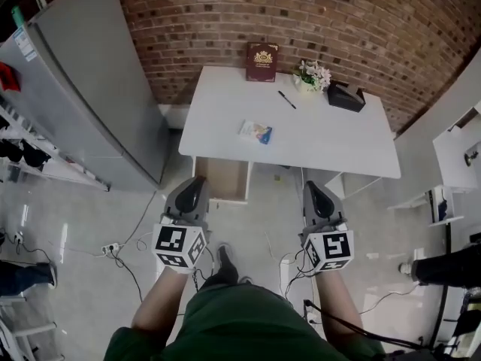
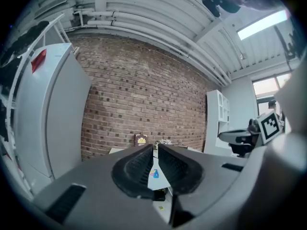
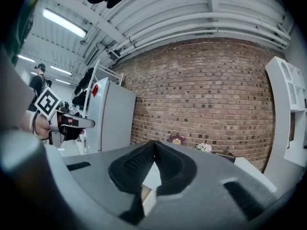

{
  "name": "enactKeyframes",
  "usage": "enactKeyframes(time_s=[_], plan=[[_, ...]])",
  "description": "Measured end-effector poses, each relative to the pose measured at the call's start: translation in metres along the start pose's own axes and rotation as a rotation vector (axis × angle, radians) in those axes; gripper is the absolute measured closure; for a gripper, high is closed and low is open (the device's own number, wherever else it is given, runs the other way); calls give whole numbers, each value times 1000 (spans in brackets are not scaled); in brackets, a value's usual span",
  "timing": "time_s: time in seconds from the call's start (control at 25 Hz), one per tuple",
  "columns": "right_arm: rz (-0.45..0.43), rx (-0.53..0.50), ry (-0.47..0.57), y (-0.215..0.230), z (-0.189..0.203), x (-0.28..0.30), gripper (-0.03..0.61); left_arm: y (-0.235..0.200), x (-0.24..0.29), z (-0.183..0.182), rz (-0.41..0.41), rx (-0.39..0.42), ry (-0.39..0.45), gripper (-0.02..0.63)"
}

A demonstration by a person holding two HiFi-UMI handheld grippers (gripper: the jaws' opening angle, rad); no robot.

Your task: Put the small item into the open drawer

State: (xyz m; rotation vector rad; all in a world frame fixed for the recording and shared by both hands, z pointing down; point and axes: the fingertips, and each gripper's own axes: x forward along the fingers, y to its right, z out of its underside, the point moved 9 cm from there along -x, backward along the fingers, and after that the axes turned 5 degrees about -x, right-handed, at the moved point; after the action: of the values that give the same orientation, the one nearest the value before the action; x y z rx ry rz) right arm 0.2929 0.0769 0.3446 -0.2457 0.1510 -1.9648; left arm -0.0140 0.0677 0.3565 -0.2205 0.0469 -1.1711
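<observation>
White table (image 1: 323, 138), open drawer (image 1: 222, 179), brick wall (image 1: 301, 13)

A white table (image 1: 331, 138) carries 5 things, with places told from its middle in the head view. A dark red book (image 1: 262, 62) stands at the far edge at 11 o'clock, a small bunch of white flowers (image 1: 313, 75) sits at 1 o'clock, a black box (image 1: 346, 96) lies at 2 o'clock, a black pen (image 1: 286, 99) lies at 12 o'clock, and a small packet (image 1: 255, 131) lies flat at 9 o'clock. Under the near edge, at 8 o'clock, the table's drawer (image 1: 222, 179) stands pulled out.
</observation>
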Motion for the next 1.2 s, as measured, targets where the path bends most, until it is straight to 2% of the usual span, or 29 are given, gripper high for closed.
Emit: enactKeyframes(time_s=[0.4, 0.68, 1.0, 1.2], plan=[[51, -70, -83, 4, -10, 65, 574, -56, 67, 8, 58, -54, -30, 586], [95, -96, -116, 2, -7, 93, 574, -82, 85, 21, 78, -81, -68, 586], [54, -133, -145, 2, 9, 120, 574, -87, 99, 25, 88, -82, -74, 586], [-10, -142, -166, 12, 30, 146, 574, -83, 108, 28, 53, -61, -85, 586]])
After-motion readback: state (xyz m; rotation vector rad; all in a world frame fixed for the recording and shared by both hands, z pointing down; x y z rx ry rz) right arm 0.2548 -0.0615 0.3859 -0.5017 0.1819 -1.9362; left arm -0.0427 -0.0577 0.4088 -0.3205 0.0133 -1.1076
